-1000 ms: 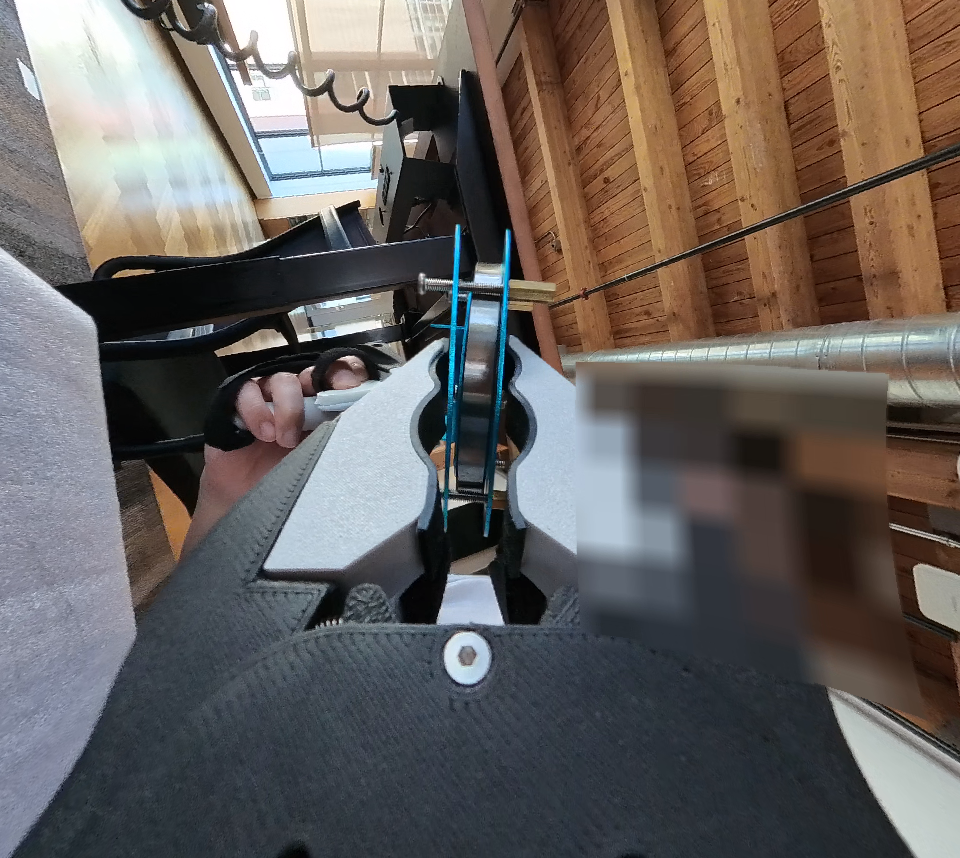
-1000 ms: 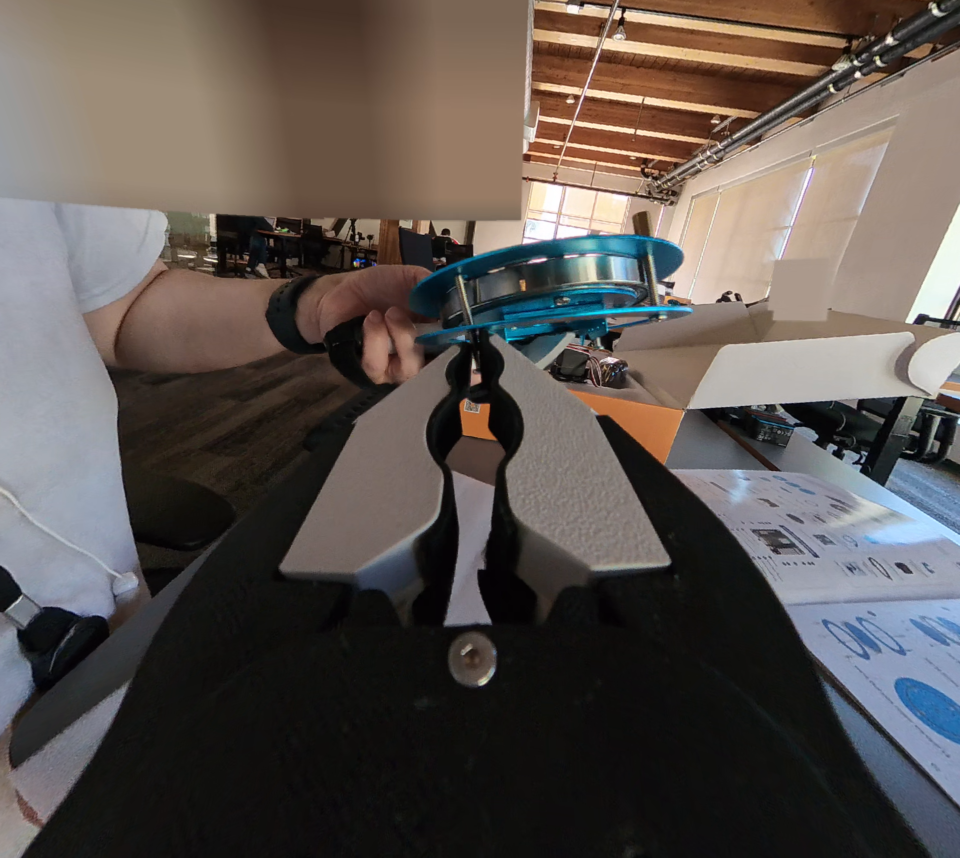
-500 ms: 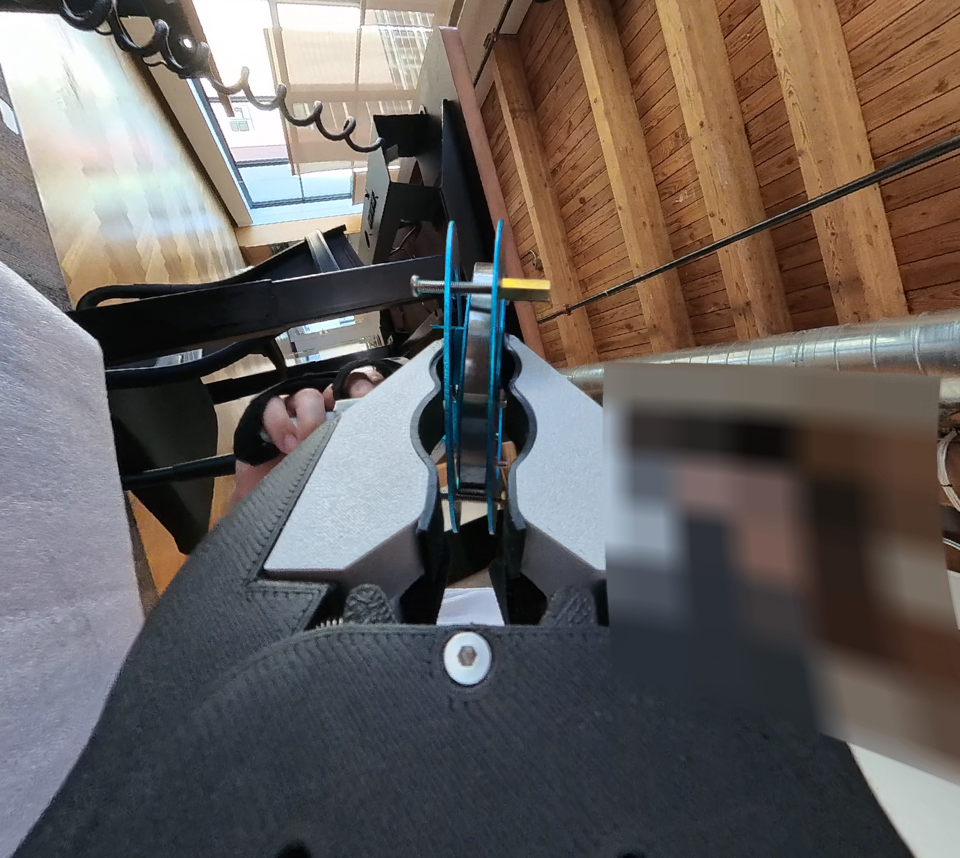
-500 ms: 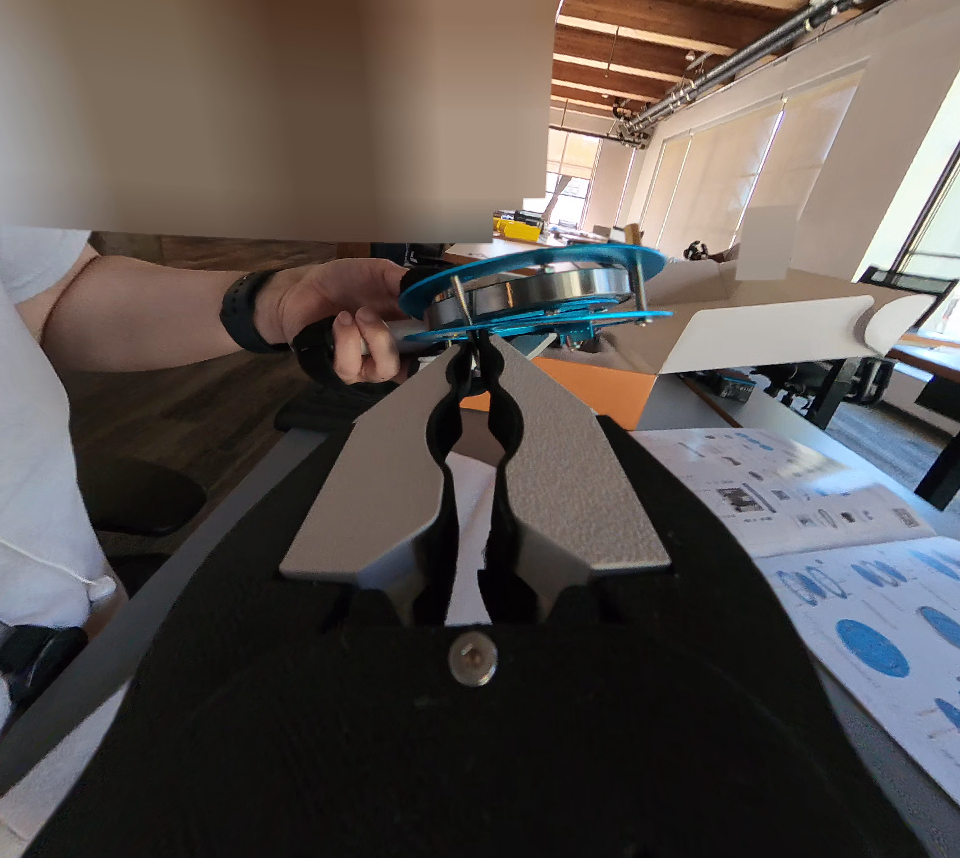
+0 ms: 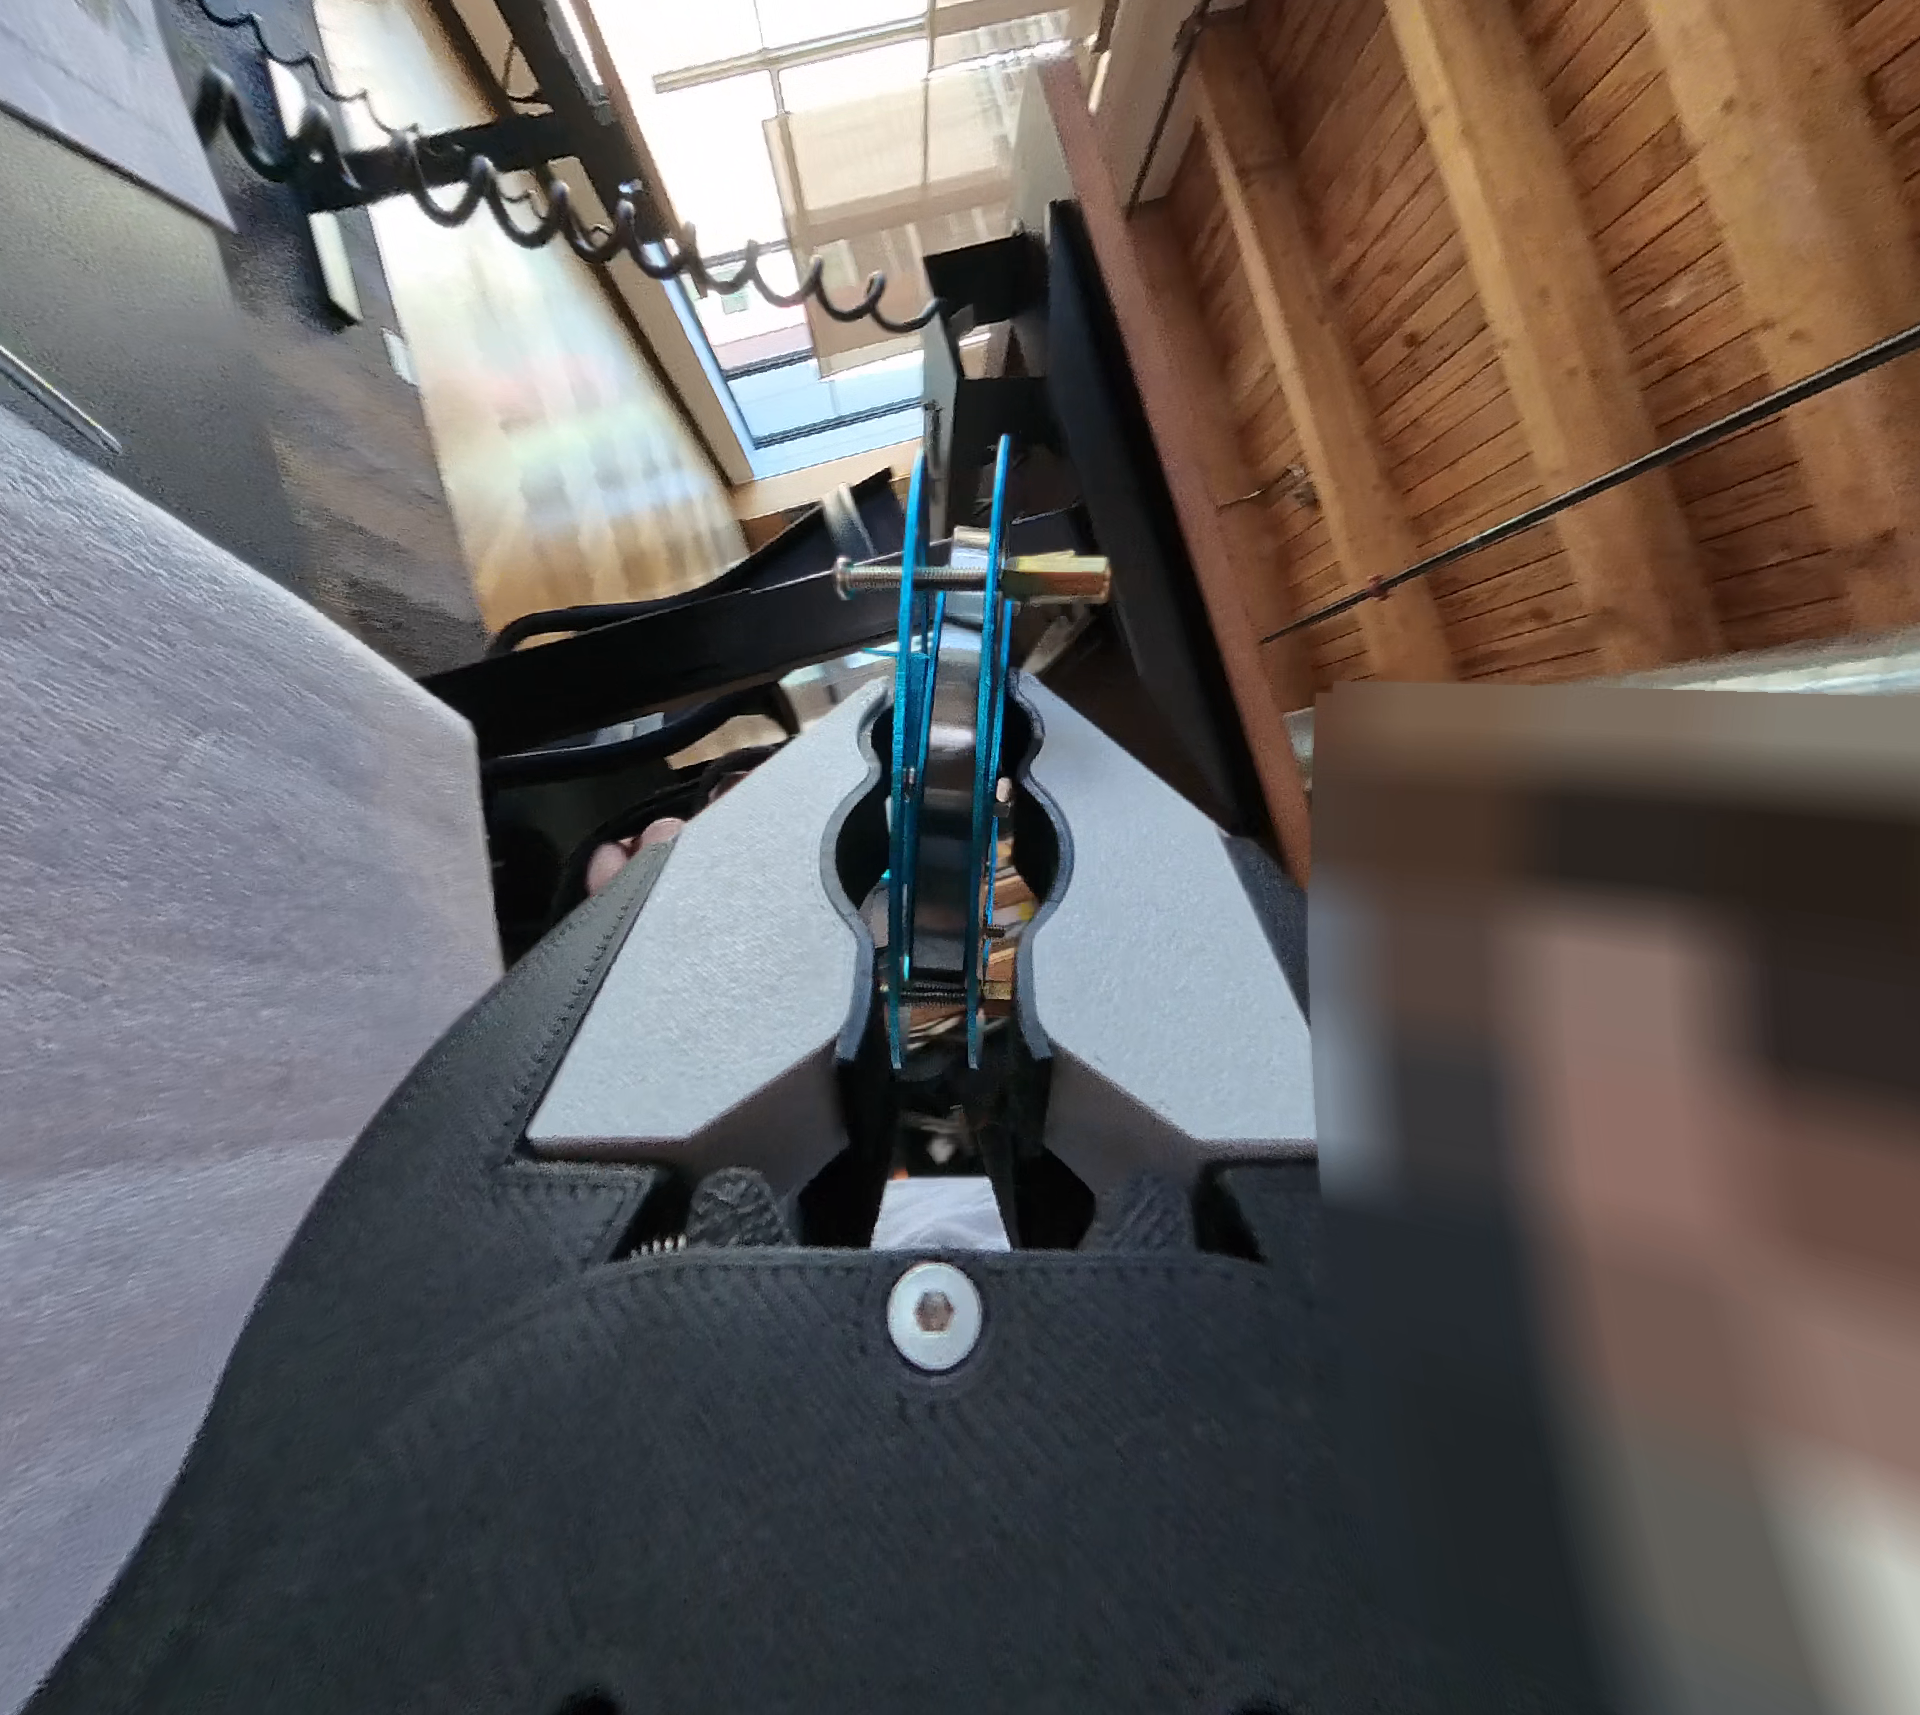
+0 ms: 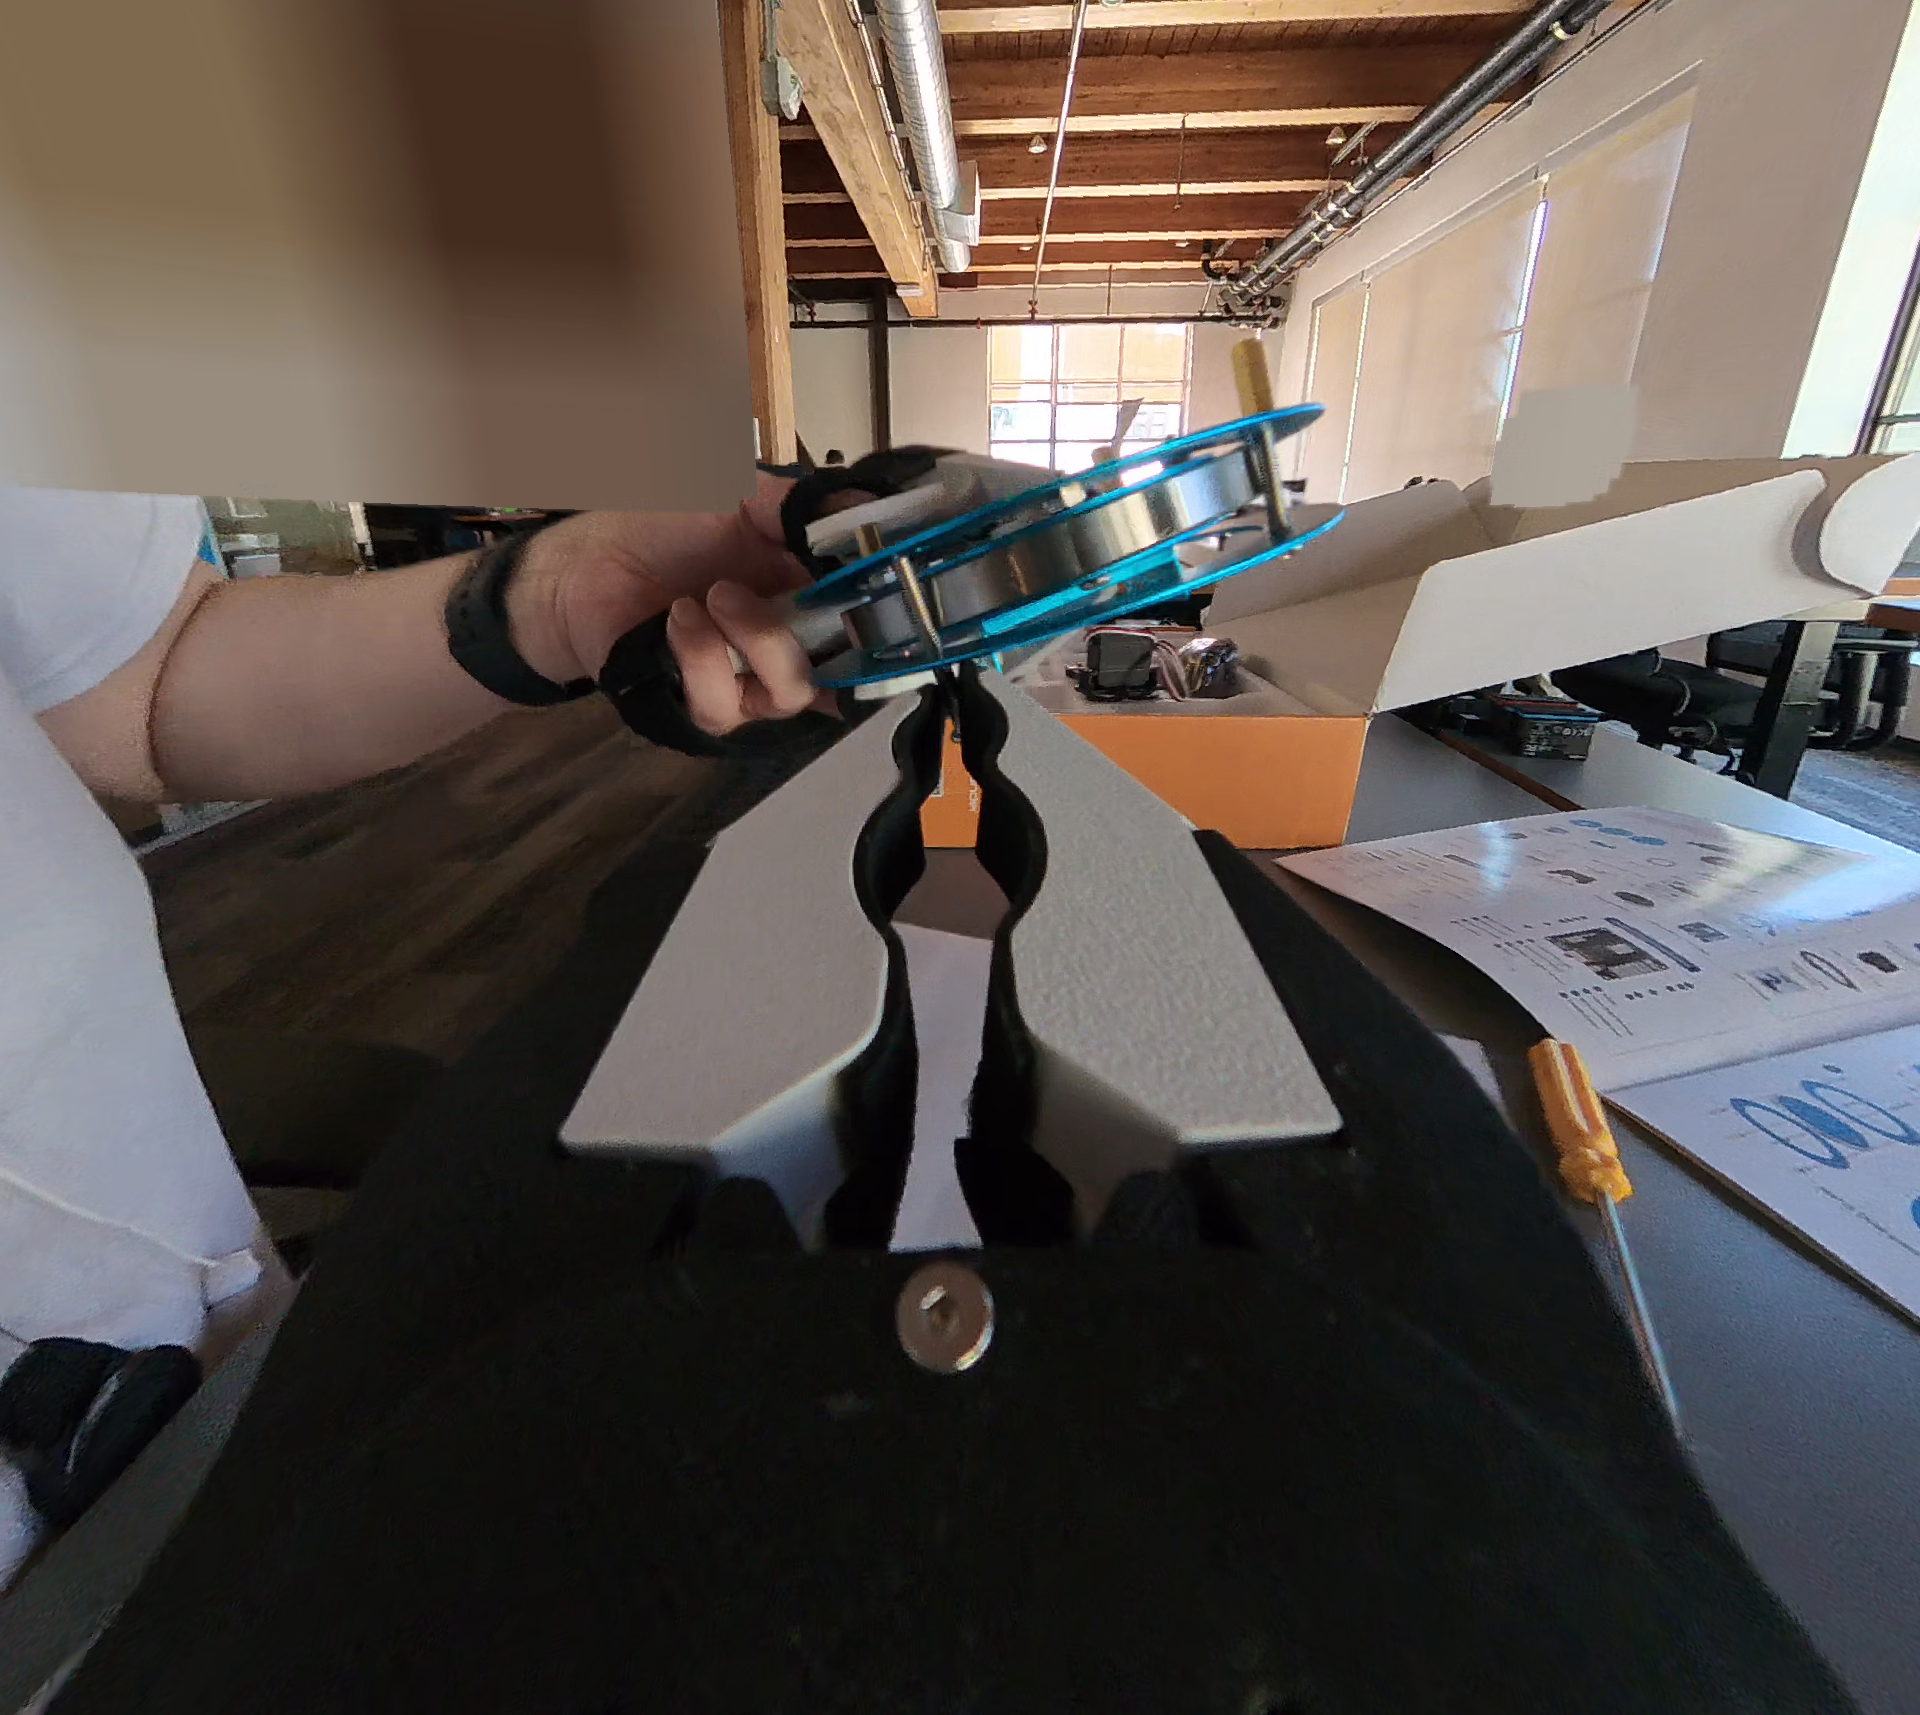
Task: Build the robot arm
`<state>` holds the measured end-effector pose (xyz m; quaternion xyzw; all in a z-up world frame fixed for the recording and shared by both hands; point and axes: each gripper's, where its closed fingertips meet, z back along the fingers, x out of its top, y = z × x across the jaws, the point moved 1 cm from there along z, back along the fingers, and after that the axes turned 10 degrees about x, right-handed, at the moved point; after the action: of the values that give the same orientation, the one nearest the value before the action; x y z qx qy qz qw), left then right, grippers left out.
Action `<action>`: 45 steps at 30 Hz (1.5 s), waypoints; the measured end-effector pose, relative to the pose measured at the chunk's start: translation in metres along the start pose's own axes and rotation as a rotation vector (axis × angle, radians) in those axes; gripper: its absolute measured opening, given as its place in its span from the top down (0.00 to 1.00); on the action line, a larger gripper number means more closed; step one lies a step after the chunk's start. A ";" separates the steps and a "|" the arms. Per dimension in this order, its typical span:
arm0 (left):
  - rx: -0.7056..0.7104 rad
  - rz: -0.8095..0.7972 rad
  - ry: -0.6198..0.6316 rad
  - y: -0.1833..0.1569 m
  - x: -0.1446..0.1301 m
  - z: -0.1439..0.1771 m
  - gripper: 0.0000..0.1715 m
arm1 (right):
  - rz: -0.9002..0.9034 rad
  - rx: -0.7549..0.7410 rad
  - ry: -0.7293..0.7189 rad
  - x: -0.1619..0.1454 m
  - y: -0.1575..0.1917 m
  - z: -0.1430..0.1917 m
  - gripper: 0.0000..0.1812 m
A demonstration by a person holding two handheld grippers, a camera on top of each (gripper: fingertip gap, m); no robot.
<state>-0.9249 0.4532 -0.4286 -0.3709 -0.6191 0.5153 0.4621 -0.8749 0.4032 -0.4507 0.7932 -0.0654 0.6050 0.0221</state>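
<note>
We see the left claw (image 5: 951, 844) clamped on a blue disc assembly (image 5: 951, 730), its two blue plates edge-on between the fingers (image 5: 727, 959). The right claw (image 6: 951, 709) is pinched nearly closed just beneath the assembly's lower plate; whether it grips anything we cannot tell. On the table (image 6: 1766, 1333) lie a screwdriver (image 6: 1574, 1125), instruction sheets (image 6: 1621, 927) and an open orange box (image 6: 1226, 761).

Daylight floods in through the windows (image 5: 831, 55), blown out to white in the left wrist view. That view is smeared with motion blur. Both show wide-angle bending at the edges; glare sheens the printed sheet (image 6: 1662, 917).
</note>
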 end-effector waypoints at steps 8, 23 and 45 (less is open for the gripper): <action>0.164 -0.171 0.022 -0.025 0.008 -0.007 0.91 | 0.010 -0.028 -0.053 0.012 -0.007 -0.004 0.99; 0.319 -0.435 0.055 -0.046 0.000 -0.022 0.91 | -0.060 0.027 -0.264 0.015 -0.009 0.002 1.00; 0.257 -0.259 0.059 -0.016 0.001 -0.019 0.91 | -0.050 -0.060 -0.141 0.000 -0.009 0.010 0.99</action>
<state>-0.9066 0.4571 -0.4123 -0.2407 -0.5770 0.5154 0.5861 -0.8639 0.4114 -0.4534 0.8341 -0.0653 0.5449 0.0565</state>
